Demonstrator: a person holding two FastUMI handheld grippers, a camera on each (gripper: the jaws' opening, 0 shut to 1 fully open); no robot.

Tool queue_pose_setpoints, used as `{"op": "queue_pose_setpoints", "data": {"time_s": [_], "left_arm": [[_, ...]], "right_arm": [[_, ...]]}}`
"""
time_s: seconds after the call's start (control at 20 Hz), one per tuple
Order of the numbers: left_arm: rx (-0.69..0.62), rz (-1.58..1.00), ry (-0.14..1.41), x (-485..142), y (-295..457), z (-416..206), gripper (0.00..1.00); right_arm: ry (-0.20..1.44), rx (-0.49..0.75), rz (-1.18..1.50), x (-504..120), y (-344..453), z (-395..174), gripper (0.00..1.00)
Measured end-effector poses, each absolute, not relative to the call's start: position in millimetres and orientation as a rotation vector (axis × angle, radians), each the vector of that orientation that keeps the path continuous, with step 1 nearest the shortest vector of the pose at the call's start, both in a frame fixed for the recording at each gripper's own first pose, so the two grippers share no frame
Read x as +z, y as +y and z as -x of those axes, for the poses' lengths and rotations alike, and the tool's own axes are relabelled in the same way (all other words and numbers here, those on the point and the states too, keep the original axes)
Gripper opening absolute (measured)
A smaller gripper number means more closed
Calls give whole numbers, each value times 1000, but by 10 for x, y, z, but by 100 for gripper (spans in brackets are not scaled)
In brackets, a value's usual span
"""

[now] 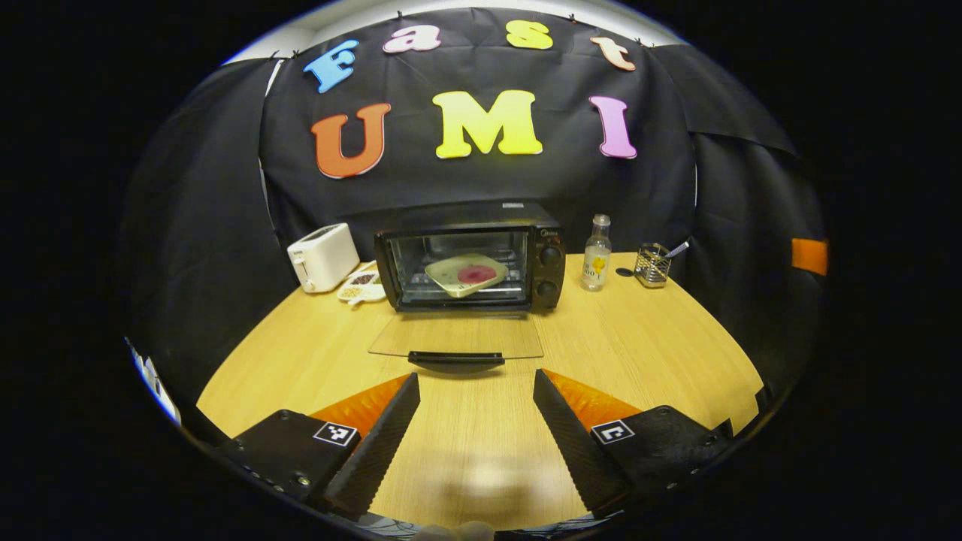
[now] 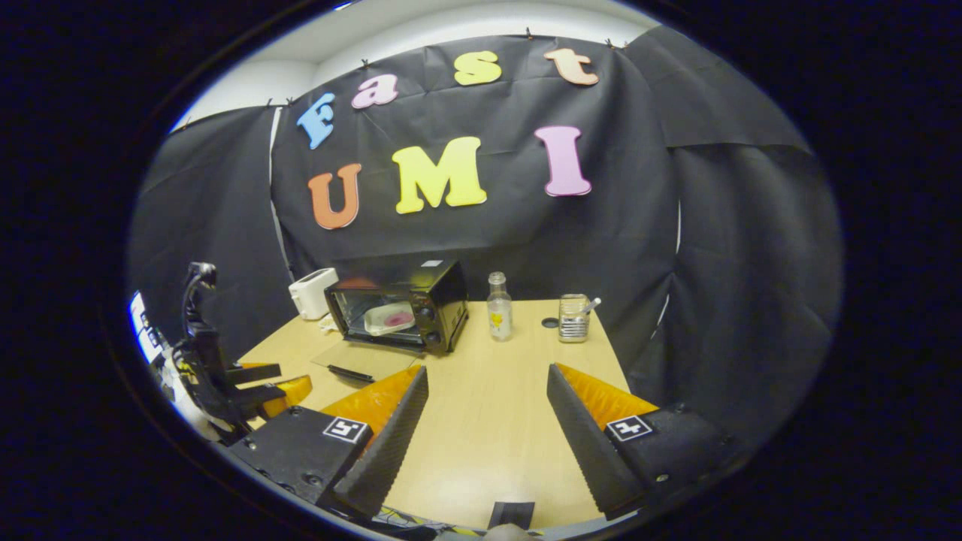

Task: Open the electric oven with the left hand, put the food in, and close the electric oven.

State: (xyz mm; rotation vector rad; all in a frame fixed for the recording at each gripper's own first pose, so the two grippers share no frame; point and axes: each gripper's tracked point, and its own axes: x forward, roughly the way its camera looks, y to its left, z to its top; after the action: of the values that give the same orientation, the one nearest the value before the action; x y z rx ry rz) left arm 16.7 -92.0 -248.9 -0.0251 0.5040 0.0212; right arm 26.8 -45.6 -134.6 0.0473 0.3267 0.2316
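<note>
The left gripper has two black fingers with ribbed, saw-toothed inner faces and orange outer flanks. Each finger runs back into a black block bearing a small square black-and-white marker, at about seven and five o'clock in the left gripper view; small screws dot the left block's edge. The right gripper is built alike: ribbed black fingers, orange flanks, a square marker on each block, screws near the block edges.
</note>
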Motion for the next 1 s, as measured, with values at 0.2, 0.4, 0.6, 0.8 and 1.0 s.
{"op": "queue_pose_setpoints", "data": {"time_s": [0.2, 0.4, 0.6, 0.8, 1.0], "left_arm": [[18, 10, 580, -3032, -763, -469, 98], [2, 26, 638, -3470, -672, -826, 98], [-30, 21, 674, -3765, -668, -1072, 98], [-25, 8, 696, -3890, -628, -1154, 98], [-28, 46, 700, -3841, -616, -1165, 98]], "right_arm": [[331, 129, -20, -1218, -563, -244, 100], [366, 31, 2, -1195, -534, -247, 96], [387, -19, -5, -1186, -357, -247, 100], [399, -51, -29, -1186, -261, -246, 100], [388, -75, -38, -1179, -242, -238, 100]]}}
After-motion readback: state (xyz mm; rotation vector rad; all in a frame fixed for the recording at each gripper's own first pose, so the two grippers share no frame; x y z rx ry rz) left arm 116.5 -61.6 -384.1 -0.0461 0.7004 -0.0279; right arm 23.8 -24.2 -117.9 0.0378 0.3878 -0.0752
